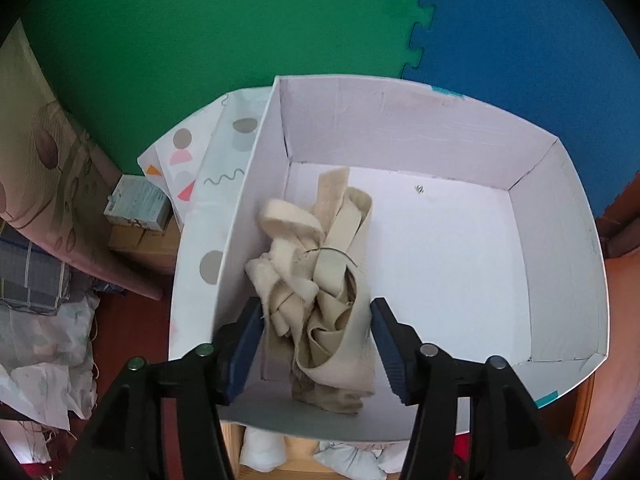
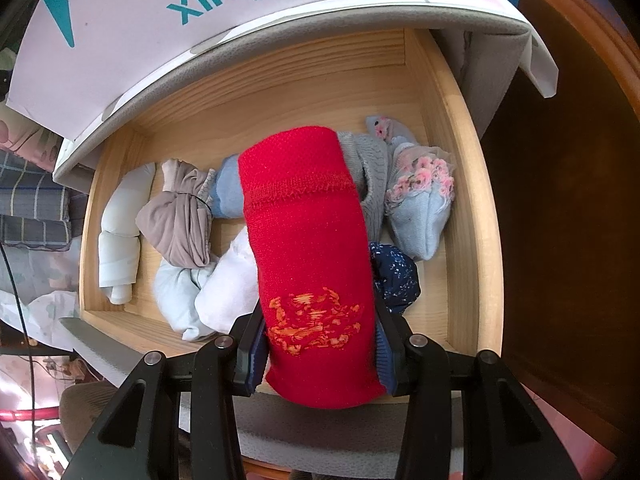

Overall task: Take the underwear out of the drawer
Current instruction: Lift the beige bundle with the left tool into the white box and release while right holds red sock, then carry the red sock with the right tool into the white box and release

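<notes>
Left gripper [image 1: 316,344] pointed steeply down, jaws parted, pads not pressed on anything. Right gripper [image 2: 320,356] also pitched steeply down, jaws clamped on what is held.

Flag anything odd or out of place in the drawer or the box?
Nothing damaged or spilled. The white shoebox sits partly over the open drawer, covering its back. The beige bundle in the box lies loose and untidy.
</notes>
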The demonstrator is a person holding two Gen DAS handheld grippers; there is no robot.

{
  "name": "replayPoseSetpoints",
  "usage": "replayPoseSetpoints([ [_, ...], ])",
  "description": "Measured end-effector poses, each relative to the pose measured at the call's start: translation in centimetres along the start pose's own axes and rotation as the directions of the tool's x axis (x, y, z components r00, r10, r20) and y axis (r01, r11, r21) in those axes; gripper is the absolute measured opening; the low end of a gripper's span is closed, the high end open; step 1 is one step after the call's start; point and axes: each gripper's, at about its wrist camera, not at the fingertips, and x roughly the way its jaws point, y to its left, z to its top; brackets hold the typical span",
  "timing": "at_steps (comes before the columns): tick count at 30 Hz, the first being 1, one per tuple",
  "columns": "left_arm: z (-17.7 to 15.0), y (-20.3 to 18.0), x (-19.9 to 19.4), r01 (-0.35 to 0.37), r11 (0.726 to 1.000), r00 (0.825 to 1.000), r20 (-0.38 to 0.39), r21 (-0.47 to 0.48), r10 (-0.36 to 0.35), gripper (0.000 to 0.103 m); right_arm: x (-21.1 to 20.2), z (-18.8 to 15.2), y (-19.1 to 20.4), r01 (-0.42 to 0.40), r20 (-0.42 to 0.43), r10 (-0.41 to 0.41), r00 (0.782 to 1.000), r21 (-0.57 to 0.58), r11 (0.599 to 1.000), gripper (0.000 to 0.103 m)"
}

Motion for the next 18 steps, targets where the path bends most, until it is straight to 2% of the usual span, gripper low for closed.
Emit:
replayPoseSetpoints([
  [5, 0.2, -0.1, -1.9, 0.009, 1.000, 0.999, 0.042, 0.022, -0.010, 0.056, 0.1, 0.0, 0.1, 0.009, 0.000, -0.009, 1.000, -0.004, 1.000, 0.041],
  [9, -0.3, 0.0, -3.8, -0.011, 0.999, 0.997, 0.079, 0.037, 0.008, 0.056, 0.2, 0.1, 0.4, 0.026, -0.002, -0.026, 1.000, -0.014, 1.000, 0.041],
  [18, -3.5, 2.1, -8.4, -0.063, 0.996, 0.989, 0.140, 0.060, 0.054, 0.056, 0.3, -0.1, 0.9, 0.053, 0.004, -0.053, 0.999, -0.026, 0.998, 0.041],
])
